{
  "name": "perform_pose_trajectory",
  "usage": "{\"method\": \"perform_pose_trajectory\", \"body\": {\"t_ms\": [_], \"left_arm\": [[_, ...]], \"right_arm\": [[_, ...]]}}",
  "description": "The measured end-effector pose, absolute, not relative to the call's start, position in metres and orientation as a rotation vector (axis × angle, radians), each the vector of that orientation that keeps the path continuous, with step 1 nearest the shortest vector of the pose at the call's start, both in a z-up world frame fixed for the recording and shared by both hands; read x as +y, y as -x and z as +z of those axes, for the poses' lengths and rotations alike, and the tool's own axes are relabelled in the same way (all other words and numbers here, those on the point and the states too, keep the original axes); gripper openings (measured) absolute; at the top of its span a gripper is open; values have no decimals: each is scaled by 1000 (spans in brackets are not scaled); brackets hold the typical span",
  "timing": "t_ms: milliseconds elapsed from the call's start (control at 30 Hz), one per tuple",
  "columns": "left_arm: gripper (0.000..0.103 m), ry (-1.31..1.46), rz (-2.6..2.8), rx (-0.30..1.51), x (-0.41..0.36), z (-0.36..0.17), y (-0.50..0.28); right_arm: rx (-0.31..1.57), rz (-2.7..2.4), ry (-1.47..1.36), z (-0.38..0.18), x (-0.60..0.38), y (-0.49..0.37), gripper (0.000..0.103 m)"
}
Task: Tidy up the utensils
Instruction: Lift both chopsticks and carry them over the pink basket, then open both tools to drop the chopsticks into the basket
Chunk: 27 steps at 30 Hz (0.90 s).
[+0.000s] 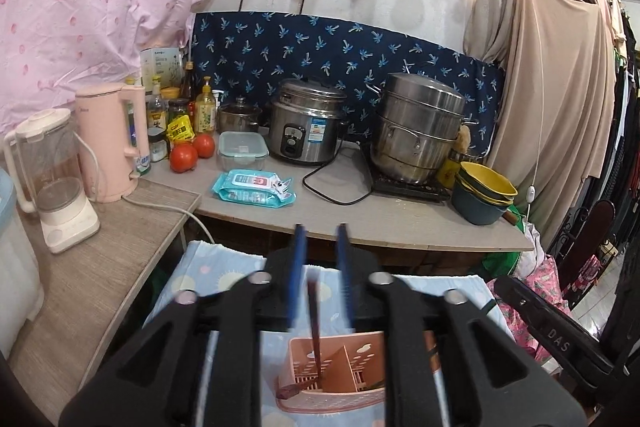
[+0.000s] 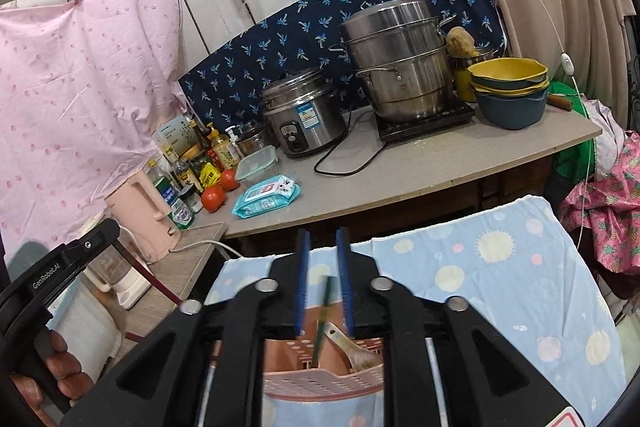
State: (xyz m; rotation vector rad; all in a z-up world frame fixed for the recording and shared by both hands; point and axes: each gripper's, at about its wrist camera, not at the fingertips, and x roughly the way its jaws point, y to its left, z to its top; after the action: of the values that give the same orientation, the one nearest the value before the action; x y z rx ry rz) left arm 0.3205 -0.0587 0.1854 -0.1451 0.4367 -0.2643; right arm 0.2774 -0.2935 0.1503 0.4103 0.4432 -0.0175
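A pink perforated utensil holder (image 1: 336,371) stands on a light blue dotted cloth (image 1: 224,275), below both grippers. My left gripper (image 1: 322,231) is open above it; a dark red utensil (image 1: 314,331) stands blurred between its fingers, lower end in the holder. My right gripper (image 2: 322,233) is open over the same holder (image 2: 320,383). A green-handled utensil (image 2: 325,311) stands blurred between its fingers, and a pale rice paddle (image 2: 352,347) leans inside. The left gripper's body (image 2: 60,267) shows at the right wrist view's left edge.
A counter (image 1: 360,215) behind holds a rice cooker (image 1: 306,123), a steamer pot (image 1: 418,131) on a hob, stacked bowls (image 1: 484,195), wipes (image 1: 252,187), tomatoes (image 1: 184,157), bottles, a pink kettle (image 1: 112,143) and a blender (image 1: 56,183). Clothes hang at the right.
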Motion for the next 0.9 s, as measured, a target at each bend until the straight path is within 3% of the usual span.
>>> {"method": "perform_pose_trajectory", "body": {"t_ms": [33,467,900], "left_arm": [[38,150,-257,434,-57,185,-320],[38,144,-256,451,-45,181,-289],[38,111,-251,554,-29,138,-218]], "right_arm": [[438,-20,-410,151,-293,-275,33],[465,-16,-405,144,-292,-240,34],[616,-25,-345,88,-269,-162,34]]}}
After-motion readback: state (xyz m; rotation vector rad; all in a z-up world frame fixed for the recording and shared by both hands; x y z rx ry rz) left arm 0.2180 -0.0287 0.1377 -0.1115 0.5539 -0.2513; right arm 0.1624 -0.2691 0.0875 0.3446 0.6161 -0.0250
